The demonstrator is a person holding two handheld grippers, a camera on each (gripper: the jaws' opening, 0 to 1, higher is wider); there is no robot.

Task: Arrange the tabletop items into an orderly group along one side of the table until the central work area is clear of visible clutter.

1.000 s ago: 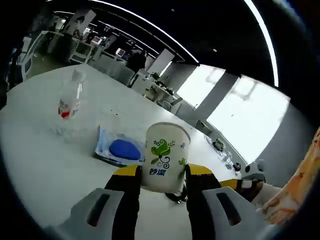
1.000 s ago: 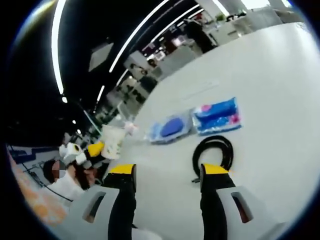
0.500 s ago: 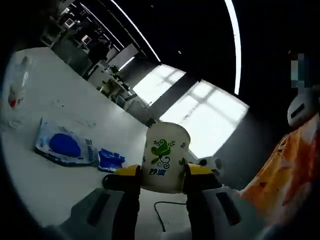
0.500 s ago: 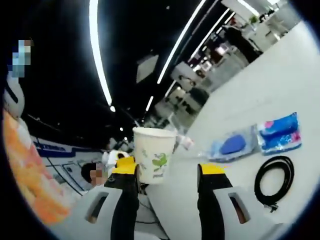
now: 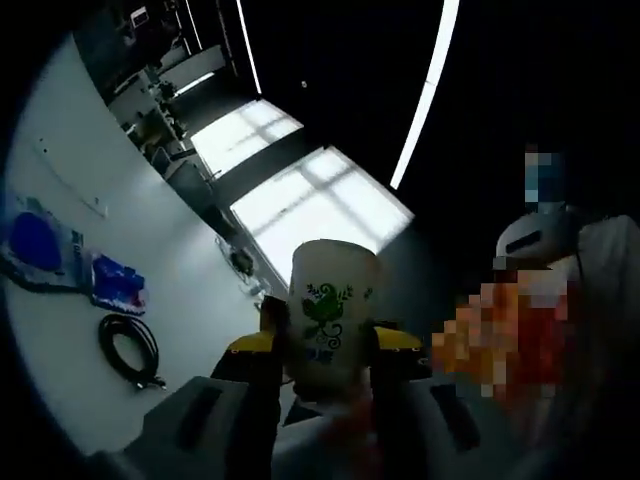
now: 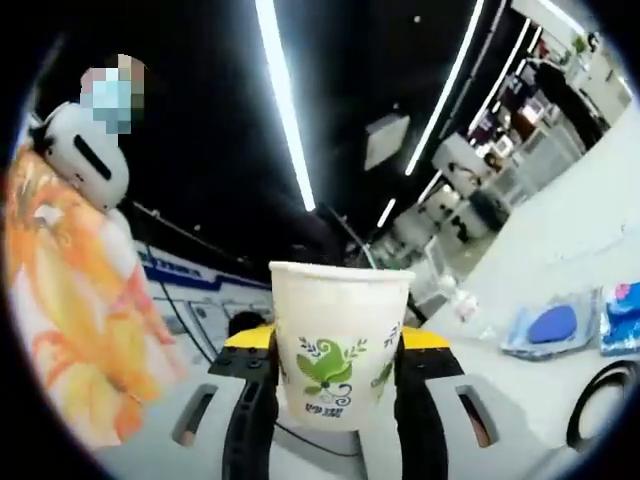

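Yellow pads tipped both jaws of the left gripper (image 5: 322, 343), and they were closed against the two sides of one paper cup (image 5: 333, 312), which stood upright between them with its green leaf print facing the camera. In the right gripper view the same cup sat between the jaws of the right gripper (image 6: 335, 338), filling the gap from pad to pad. The jaws stood wide apart, but whether they pressed on the cup or only flanked it I could not tell.

Counted outward from the cup, the left gripper view showed one coil of black cable (image 5: 130, 348) lying flat to the near left. Just beyond it lay two blue packets: a small pack (image 5: 118, 286) close to the coil, and a larger pouch (image 5: 35, 247) with a dark blue patch farther left. All three rested on the white table (image 5: 190, 280), well apart from the raised cup.

The table ran away to the far left towards rows of desks. A broad bank of bright windows (image 5: 300, 200) stood behind the cup. The ceiling (image 5: 340, 60) was dark and crossed by long white light strips (image 5: 428, 95). To the left in the right gripper view hung a person's orange patterned garment (image 6: 70, 300), close to the camera.
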